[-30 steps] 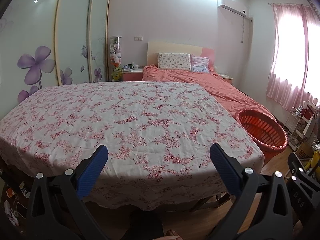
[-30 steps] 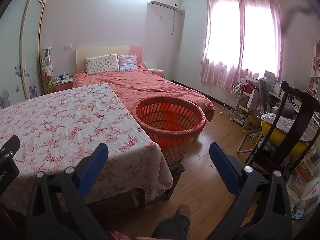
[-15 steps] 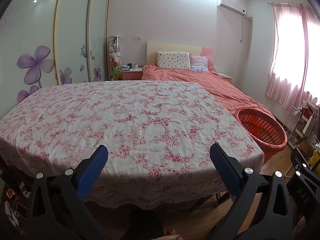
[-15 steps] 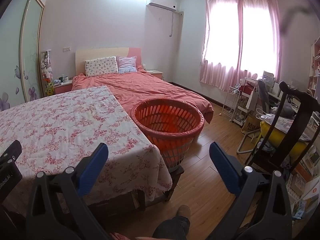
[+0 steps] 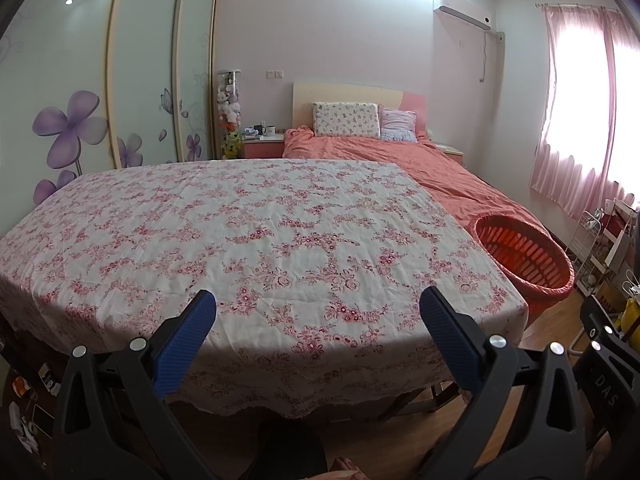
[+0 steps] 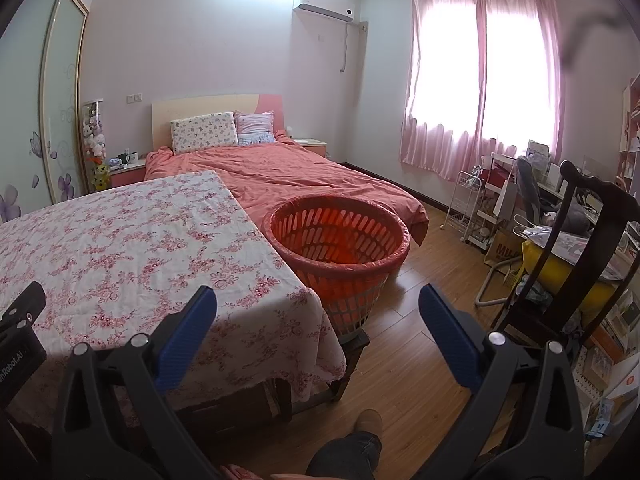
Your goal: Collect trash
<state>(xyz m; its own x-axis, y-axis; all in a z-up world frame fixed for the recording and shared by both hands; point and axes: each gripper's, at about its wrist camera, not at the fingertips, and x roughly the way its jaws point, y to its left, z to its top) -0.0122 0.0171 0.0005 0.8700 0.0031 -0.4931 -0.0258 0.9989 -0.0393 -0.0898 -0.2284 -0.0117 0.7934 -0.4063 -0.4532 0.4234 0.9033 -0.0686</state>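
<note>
An orange slatted basket (image 6: 340,240) lined with a red bag stands on a low stool at the table's right corner; the left wrist view shows this basket (image 5: 524,256) at the right. The table (image 5: 248,232) wears a white cloth with pink flowers, and I see no trash on it. My left gripper (image 5: 318,310) hovers open over the table's near edge, nothing between its blue pads. My right gripper (image 6: 318,308) is open too, held over the table's right corner and the floor, short of the basket.
A bed with a coral cover (image 6: 288,176) lies behind the table. Sliding wardrobe doors (image 5: 120,80) line the left wall. A dark wooden chair (image 6: 568,264), a white wire cart (image 6: 472,208) and a cluttered desk fill the right side. Wooden floor (image 6: 420,320) lies beside the basket.
Both views have drifted slightly, with the basket sitting a little lower and nearer in the right wrist view. Both grippers stay open.
</note>
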